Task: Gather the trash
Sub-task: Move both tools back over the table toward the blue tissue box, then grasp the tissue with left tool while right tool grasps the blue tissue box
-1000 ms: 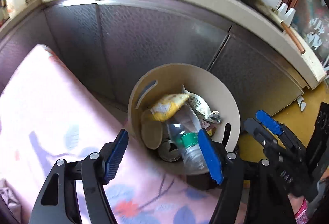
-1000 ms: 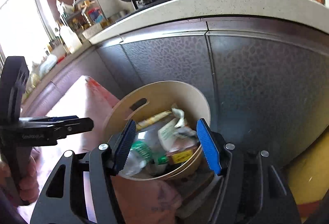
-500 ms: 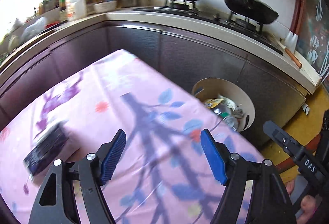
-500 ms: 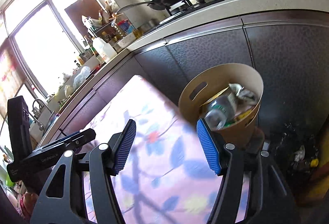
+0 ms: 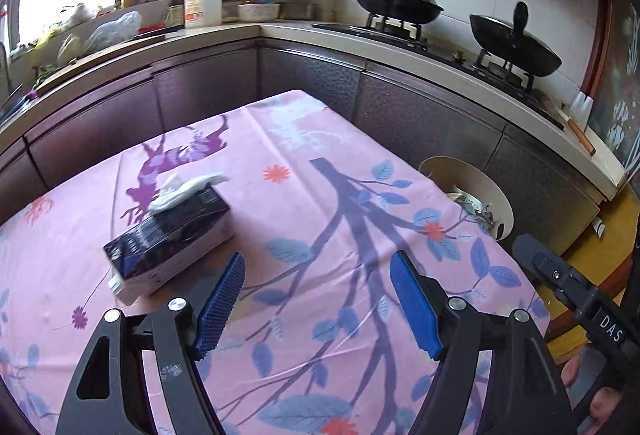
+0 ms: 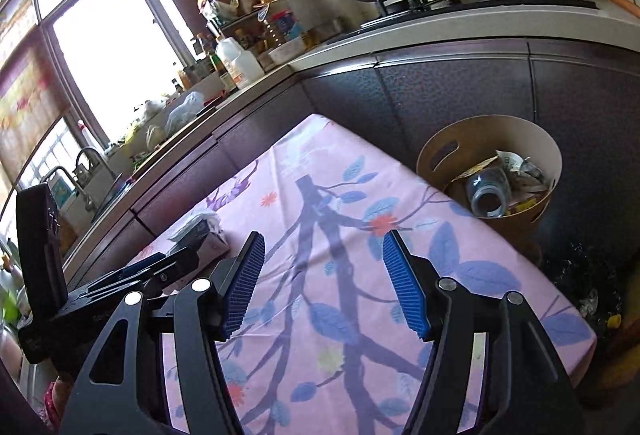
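On the pink floral tablecloth (image 5: 328, 195) a dark tissue box (image 5: 172, 235) lies at the left, a white tissue sticking out of its top. The left gripper (image 5: 318, 305) hangs over the cloth, jaws spread and empty; the right gripper (image 6: 324, 281) likewise. Off the table's right edge, the beige trash bin (image 6: 440, 155) sits against the cabinets, holding a plastic bottle (image 6: 486, 191) and wrappers.

Left gripper (image 5: 316, 299) over pink floral cloth (image 5: 320, 203), jaws wide and empty, tissue box (image 5: 170, 235) just left, tan bin (image 5: 480, 191) beyond table's edge, right gripper (image 5: 568, 287) alongside.
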